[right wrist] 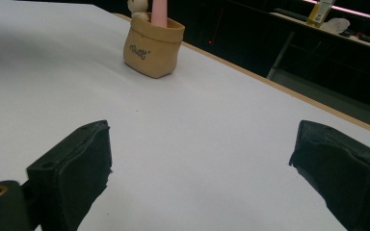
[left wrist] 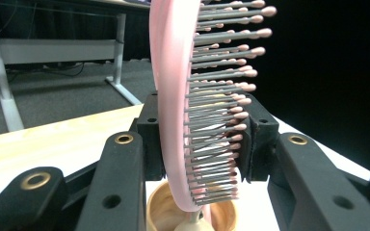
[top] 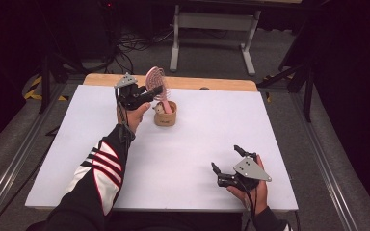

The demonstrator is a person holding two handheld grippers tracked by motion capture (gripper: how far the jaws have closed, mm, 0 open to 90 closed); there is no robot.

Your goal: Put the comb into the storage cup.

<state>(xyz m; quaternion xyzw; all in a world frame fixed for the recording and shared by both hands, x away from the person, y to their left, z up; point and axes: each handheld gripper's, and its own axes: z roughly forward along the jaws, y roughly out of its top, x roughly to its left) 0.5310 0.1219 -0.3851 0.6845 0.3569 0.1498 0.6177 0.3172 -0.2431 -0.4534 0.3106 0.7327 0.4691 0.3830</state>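
A pink hairbrush point(top: 155, 79) stands upright with its handle down in a small tan cup point(top: 165, 115) at the back middle of the white table point(top: 77, 144). My left gripper point(top: 156, 91) is shut on the brush head. In the left gripper view the hairbrush point(left wrist: 173, 96) sits between the black jaws, one against its back and one against its bristle tips, above the cup point(left wrist: 161, 209). My right gripper point(top: 224, 157) rests open near the front right, nothing between its jaws. The right gripper view has the cup point(right wrist: 151, 48) far ahead of that gripper point(right wrist: 202, 159).
A small cream figure point(right wrist: 137, 7) pokes out of the cup beside the pink handle point(right wrist: 159, 12). A wooden strip point(top: 212, 83) edges the table's far side. Beyond it stand a grey desk frame point(top: 212, 24) and floor cables point(top: 135, 43).
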